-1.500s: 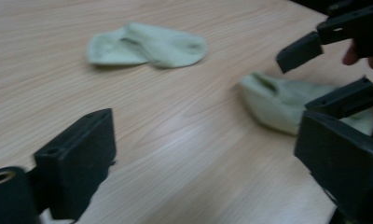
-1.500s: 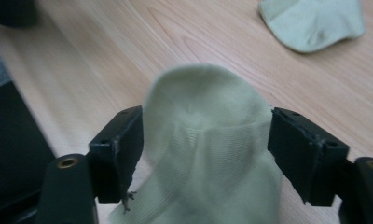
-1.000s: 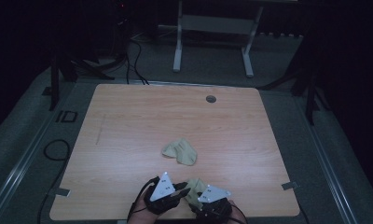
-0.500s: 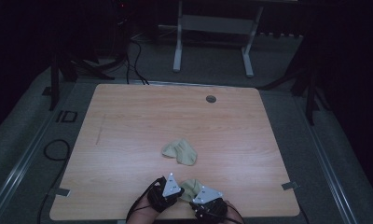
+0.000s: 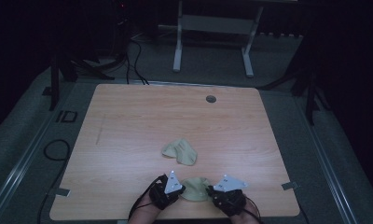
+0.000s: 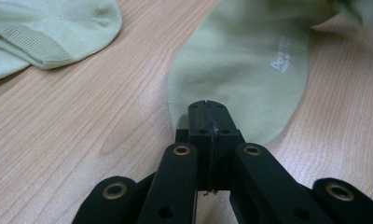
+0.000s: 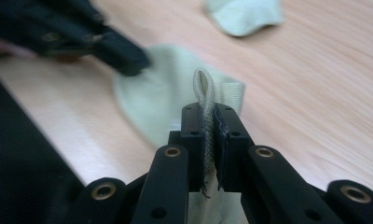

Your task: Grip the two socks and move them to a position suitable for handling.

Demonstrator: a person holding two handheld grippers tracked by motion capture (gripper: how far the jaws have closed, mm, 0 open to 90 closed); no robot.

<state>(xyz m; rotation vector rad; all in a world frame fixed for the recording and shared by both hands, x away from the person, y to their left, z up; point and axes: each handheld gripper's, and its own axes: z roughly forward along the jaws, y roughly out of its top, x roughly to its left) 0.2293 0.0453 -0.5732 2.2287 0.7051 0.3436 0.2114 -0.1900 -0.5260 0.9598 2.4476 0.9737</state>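
You have both grippers down at the near edge of the table, close to its middle, one on each end of the same pale green sock.

Your left gripper is clamped on the rounded end of that sock: its jaws meet with just the thin rim of fabric pinched between them, and the rest of the sock lies flat on the wood beyond, small printed lettering facing up. In the high view this gripper sits at the sock's left side.

Your right gripper has just been closing, and its jaws now grip the ribbed cuff, a fold of which stands up in a small loop above the pads. In the high view it sits at the sock's right side, touching it.

The second sock, the same pale green, lies crumpled farther in from the near edge, near the middle of the table, apart from the held one and from both grippers.
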